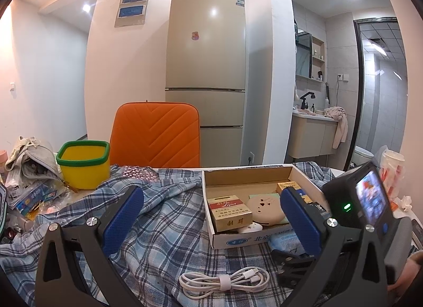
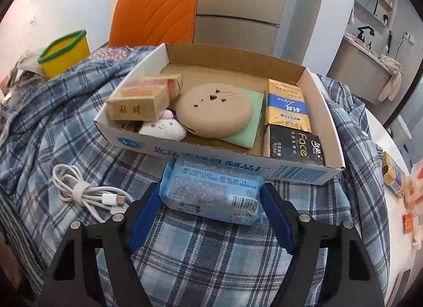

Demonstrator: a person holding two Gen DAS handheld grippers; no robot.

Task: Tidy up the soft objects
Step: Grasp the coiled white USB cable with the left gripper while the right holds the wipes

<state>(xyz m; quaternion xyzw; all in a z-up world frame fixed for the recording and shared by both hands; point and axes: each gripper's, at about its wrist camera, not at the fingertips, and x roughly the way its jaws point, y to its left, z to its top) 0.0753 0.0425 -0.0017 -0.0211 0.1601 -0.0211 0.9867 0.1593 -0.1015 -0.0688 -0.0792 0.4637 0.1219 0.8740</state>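
A blue tissue pack point(image 2: 211, 192) sits between the fingers of my right gripper point(image 2: 211, 198), which is shut on it just in front of the cardboard box point(image 2: 238, 160). The box holds a round beige cushion point(image 2: 214, 111), a white plush toy point(image 2: 162, 127), a green cloth point(image 2: 246, 127), cigarette boxes point(image 2: 137, 105) and tissue packs point(image 2: 288, 107). My left gripper point(image 1: 211, 206) is open and empty above the blue plaid shirt point(image 1: 164, 217), left of the box point(image 1: 238, 239). The right gripper body point(image 1: 364, 209) shows at the right of the left wrist view.
A coiled white cable point(image 1: 224, 280) lies on the shirt near the front. A yellow bin with a green rim point(image 1: 83, 164) and clutter point(image 1: 29, 175) stand at the left. An orange chair point(image 1: 156, 135) is behind the table. Small items point(image 2: 396, 180) lie at the right.
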